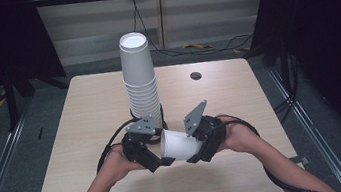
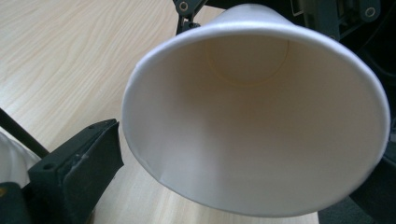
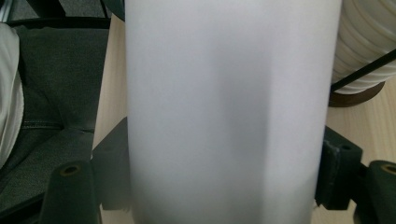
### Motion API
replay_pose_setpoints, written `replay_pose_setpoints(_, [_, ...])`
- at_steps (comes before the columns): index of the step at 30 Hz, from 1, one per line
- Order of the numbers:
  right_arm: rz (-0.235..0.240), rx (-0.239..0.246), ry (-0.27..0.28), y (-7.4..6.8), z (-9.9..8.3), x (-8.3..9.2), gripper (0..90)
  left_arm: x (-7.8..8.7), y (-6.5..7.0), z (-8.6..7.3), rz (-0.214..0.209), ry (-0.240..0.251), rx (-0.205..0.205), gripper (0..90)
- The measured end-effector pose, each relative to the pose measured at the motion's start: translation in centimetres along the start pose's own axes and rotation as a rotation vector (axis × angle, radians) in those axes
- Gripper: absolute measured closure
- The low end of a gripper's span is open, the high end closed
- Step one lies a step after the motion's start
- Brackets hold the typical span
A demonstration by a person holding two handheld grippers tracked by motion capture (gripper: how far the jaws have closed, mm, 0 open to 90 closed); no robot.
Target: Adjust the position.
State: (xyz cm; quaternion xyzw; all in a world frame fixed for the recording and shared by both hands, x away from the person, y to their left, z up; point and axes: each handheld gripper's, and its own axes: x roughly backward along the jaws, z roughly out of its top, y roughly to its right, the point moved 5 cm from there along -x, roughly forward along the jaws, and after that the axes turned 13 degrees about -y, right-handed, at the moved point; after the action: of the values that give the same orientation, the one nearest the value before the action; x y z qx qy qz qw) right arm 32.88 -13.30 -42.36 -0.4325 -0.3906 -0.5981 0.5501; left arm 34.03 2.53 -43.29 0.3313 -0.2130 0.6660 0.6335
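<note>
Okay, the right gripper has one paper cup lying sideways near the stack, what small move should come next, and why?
Probably tip the single cup upside down, mouth toward the table. The right gripper is clamped on its wall, its mouth faces the left gripper, and the stack behind stands mouth down, so the cup should match before going on top.

A tall stack of white paper cups (image 1: 139,75) stands upright near the middle of my light wooden surface (image 1: 86,118), on a dark round base. Behind it a small dark round hole (image 1: 196,76) sits in the surface toward the far edge. Black cables (image 1: 187,49) trail across the grey floor beyond.
</note>
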Motion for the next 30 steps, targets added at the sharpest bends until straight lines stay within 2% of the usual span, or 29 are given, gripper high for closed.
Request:
replay_pose_setpoints(5, [0.002, 0.001, 0.005, 0.03, 0.00, 0.00, 23.9, 0.07, 0.00, 0.07, -0.012, 0.029, 0.012, 0.0])
replay_pose_setpoints(10, [-0.001, -0.006, 0.030, 0.16, -0.06, 0.12, 23.9, 0.31, 0.10, 0.18, -0.029, 0.064, 0.013, 6.9])
replay_pose_setpoints(15, [0.002, -0.008, 0.041, 0.17, -0.21, 0.15, 23.8, 0.35, 0.13, 0.25, -0.029, 0.074, 0.015, 7.1])
replay_pose_setpoints(18, [0.010, -0.015, 0.062, 0.17, -0.23, 0.14, 23.7, 0.52, 0.10, 0.32, -0.032, 0.096, 0.021, 7.3])
replay_pose_setpoints(23, [0.016, -0.016, 0.072, 0.16, -0.26, -0.07, 23.7, 0.62, 0.24, 0.41, -0.027, 0.096, 0.017, 8.5])
replay_pose_setpoints(30, [-0.001, -0.005, 0.083, 0.15, -0.30, -0.28, 23.9, 0.78, 0.35, 0.43, -0.014, 0.079, 0.008, 10.9])
